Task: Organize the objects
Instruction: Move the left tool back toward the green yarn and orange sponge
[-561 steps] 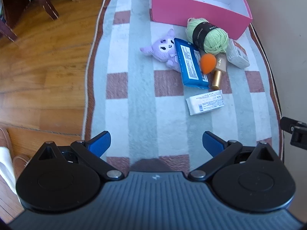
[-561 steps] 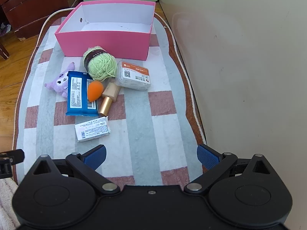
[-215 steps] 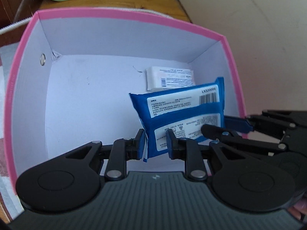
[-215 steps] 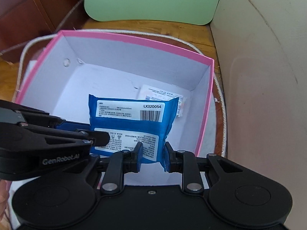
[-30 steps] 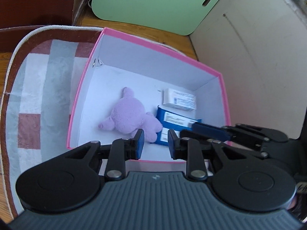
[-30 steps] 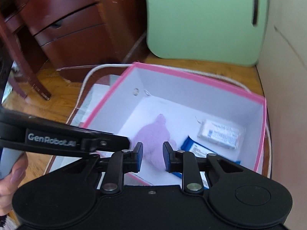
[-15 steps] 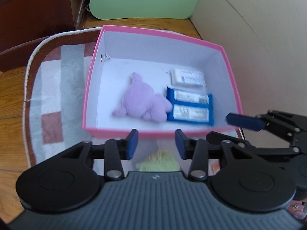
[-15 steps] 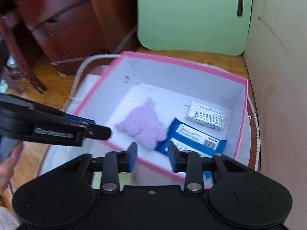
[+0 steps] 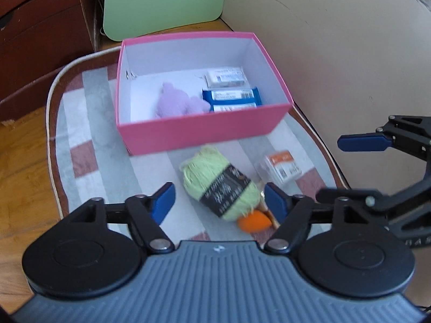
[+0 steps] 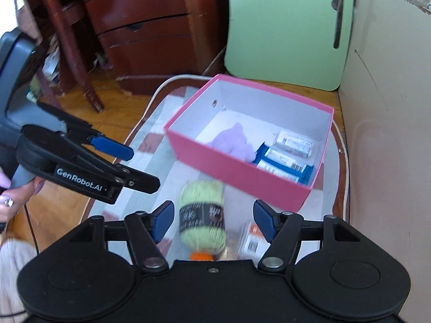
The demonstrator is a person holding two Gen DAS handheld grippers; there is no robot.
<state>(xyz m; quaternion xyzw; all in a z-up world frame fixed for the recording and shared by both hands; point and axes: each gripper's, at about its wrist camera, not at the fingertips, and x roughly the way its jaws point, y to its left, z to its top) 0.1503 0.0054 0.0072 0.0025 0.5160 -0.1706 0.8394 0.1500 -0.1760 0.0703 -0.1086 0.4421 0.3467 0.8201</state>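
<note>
Both tools are released and carry nothing: the left tool (image 9: 219, 202) and the right tool (image 10: 212, 219) each hang with their blue fingers spread wide above a striped mat (image 9: 94, 123) on the wooden floor (image 9: 18, 145). A pink box (image 9: 204, 130) stands on the mat's far end, and inside it lie a purple plush toy (image 9: 179, 103), a blue wipes pack (image 9: 231, 99) just beside it, and a small white packet (image 9: 226, 76) farther back. On the mat in front of the box rests a green yarn ball (image 9: 218, 183) with a dark label band. An orange sponge (image 9: 254, 222) touches its near end, and a clear plastic case (image 9: 281, 168) lies near its right. A green board (image 10: 285, 27) leans behind the box.
</note>
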